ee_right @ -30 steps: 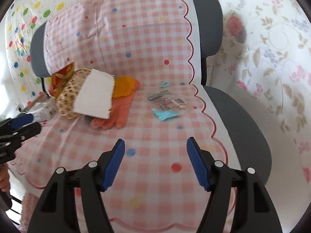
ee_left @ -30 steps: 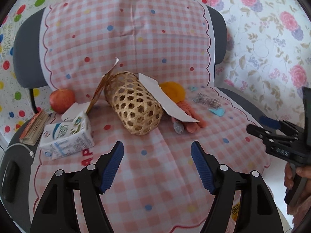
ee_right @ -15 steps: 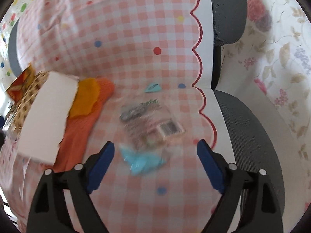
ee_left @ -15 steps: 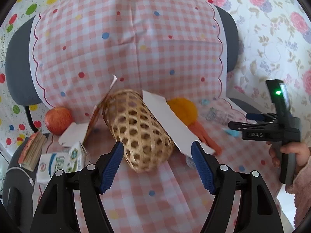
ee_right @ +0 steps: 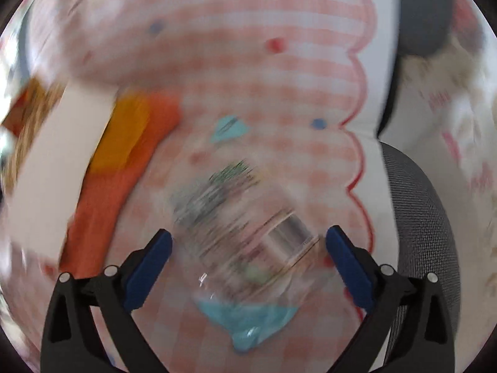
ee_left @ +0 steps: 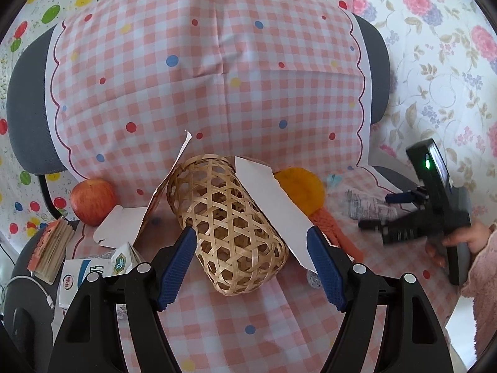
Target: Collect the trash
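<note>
Barely started: right gripper (ee_right: 248, 264), jaws opening, straddles the crinkly clear plastic wrapper (ee_right: 245, 233) ungrabbed, while left gripper (ee_left: 251, 267) hovers wide apart at the empty tipped woven bamboo basket (ee_left: 226, 227).

A basket (ee_left: 230, 227) lies on the chair (ee_left: 28, 118), an apple (ee_left: 92, 201) to its left.

The left gripper (ee_left: 251, 264) tilts downward with its blue-padded jaws spread apart and nothing pressed between them. The right gripper (ee_right: 248, 267) points steeply down, and its jaws are opening wide, the pads clear of what lies under them. A hand (ee_left: 456, 242) in a fuzzy pink sleeve (ee_left: 484, 283) grasps its handle from the right.
</note>
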The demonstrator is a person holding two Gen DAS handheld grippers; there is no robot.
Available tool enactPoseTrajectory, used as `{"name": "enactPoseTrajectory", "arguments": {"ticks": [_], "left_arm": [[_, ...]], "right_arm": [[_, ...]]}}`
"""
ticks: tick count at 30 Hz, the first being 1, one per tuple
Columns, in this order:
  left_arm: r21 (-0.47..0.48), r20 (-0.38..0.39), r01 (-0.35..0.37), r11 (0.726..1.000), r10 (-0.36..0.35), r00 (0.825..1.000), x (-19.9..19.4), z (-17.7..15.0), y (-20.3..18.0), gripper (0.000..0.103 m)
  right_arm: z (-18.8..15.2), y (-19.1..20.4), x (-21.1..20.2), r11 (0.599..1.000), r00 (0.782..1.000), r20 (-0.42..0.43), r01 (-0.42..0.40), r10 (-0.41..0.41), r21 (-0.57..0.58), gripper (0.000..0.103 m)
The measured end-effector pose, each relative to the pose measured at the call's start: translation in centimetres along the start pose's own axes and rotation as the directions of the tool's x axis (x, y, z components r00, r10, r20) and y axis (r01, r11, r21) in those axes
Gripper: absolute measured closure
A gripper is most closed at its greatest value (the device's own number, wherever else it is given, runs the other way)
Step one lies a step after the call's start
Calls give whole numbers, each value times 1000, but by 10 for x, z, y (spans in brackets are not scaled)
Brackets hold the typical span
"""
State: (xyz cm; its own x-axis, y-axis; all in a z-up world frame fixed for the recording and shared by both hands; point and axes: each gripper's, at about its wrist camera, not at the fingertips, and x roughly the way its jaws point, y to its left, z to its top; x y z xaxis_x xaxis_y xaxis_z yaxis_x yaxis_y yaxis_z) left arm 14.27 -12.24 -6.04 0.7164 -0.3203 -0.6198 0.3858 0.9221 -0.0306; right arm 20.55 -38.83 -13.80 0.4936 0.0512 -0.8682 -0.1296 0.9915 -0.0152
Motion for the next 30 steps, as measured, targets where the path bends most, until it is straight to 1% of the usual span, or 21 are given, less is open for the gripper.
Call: {"name": "enactPoseTrajectory", "arguments": {"ticks": [3,5,7,8,9,10,11,13,14,15,16,17,18,21,23,26,29,30], "left_arm": [[-8,-1,4,1000,-4,1000,-4,-3,0,29],[-8,-3,12,1000,-12,1000,-7,-6,-2,29],[-3,-5,15,1000,-15,1000,-11,-9,-3,29],[-2,-8,17,1000,-17,1000,-12,-12,-4,29],[-3,-13,19,1000,-19,1000,-14,-14,-5,29],[-7,-20,22,1000,-22,1000,-15,-17,-5,29],[-12,-24,22,1000,-22,999,-16,-19,-5,29],[-18,-34,22,1000,-23,999,-17,-24,-5,29],[-19,-40,22,1000,-23,999,-19,-28,-5,29],[-17,-45,22,1000,-22,999,-20,-31,-6,29],[-12,-49,23,1000,-24,999,-22,-35,-8,29],[-8,-50,24,1000,-25,998,-23,-37,-9,29],[-3,-52,26,1000,-26,998,-25,-39,-10,29],[1,-50,35,999,-35,998,-29,-42,-12,29],[0,-43,40,999,-40,998,-32,-40,-14,29],[3,-29,49,999,-49,998,-38,-37,-17,29],[6,-20,55,998,-55,998,-42,-35,-20,29],[8,-21,58,998,-58,998,-42,-34,-22,29]], "right_arm": [[-9,4,-7,1000,1000,-8,-16,16,-13,6],[-15,6,-12,1000,1000,8,-26,26,-13,13],[-20,12,-20,999,999,20,-35,35,-19,34],[-23,17,-24,999,999,22,-44,45,-24,39],[-23,19,-26,997,997,25,-79,79,-14,61],[-24,23,-28,996,996,29,-86,86,3,75],[-30,33,-28,998,997,34,-67,67,-1,77],[-34,48,-33,1000,998,59,-17,18,-8,89],[-35,53,-37,1000,996,80,26,-26,-8,91],[-37,60,-44,996,990,115,84,-82,-18,93],[-39,66,-53,992,981,155,124,-119,-24,96],[-41,70,-65,990,971,195,144,-138,-13,98],[-43,71,-76,990,964,227,138,-136,10,101],[-52,60,-110,994,949,298,77,-98,82,102],[-53,52,-127,992,947,318,5,-46,129,102],[-61,37,-154,968,935,352,-125,41,217,102],[-66,28,-161,946,942,322,-185,93,266,101],[-69,24,-160,936,951,289,-195,108,292,101]]}}
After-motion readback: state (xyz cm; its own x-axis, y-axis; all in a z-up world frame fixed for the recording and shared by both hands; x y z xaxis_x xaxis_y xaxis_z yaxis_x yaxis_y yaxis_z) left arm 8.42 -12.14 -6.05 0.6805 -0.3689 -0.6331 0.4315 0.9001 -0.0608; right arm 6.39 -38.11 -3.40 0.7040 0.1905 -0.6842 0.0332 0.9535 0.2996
